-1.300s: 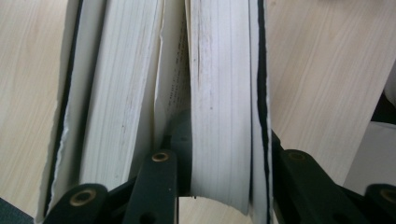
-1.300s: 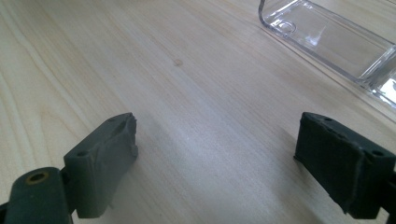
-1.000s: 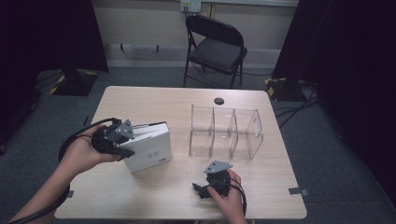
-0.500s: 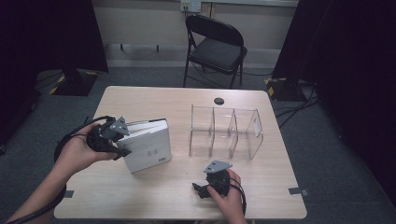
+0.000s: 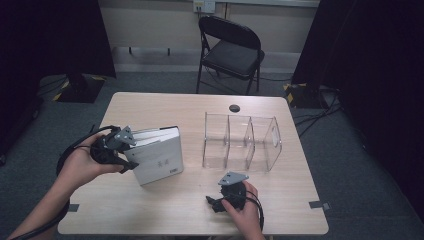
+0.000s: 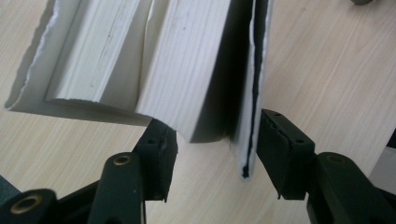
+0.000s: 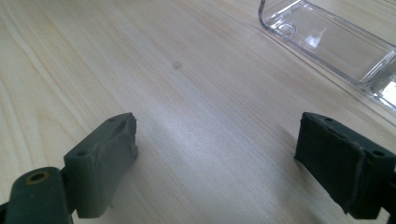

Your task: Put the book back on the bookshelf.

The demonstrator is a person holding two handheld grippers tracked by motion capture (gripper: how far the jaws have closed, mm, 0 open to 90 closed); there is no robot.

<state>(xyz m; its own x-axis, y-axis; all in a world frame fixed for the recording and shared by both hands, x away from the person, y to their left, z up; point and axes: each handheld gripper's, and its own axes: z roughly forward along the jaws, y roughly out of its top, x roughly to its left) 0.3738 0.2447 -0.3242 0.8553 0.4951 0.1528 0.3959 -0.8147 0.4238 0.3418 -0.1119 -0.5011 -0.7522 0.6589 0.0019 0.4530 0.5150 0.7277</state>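
Nearest the person, the right gripper [image 5: 216, 202] rests low on the front part of the table [image 5: 165, 210], held in the right hand [image 5: 243, 207]. In the right gripper view its 2 jaws stand wide apart with only bare wood between them; they grip nothing. Just beyond it stands a clear divider rack [image 5: 240, 142] with 3 slots, a corner of which shows at the upper right of the right gripper view [image 7: 327, 42].

Farther left, the left hand [image 5: 82, 165] holds the left gripper [image 6: 212, 154] against the near left edge of a white book [image 5: 157, 155], which lies on the table left of the rack and apart from it. In the left gripper view the jaws have just been opening, and they now stand partly open. The corner of the book's page block [image 6: 187, 84] and its loose cover [image 6: 250, 116] lie between them. The left pad [image 6: 161, 149] sits at the lower corner of the pages, and the right pad [image 6: 280, 144] stands just beside the cover; whether either presses I cannot tell, but the gap looks slack.

Beyond the book and rack, a small dark round spot [image 5: 234, 108] marks the far edge of the table. Behind the table a black folding chair [image 5: 230, 50] stands on the grey floor.
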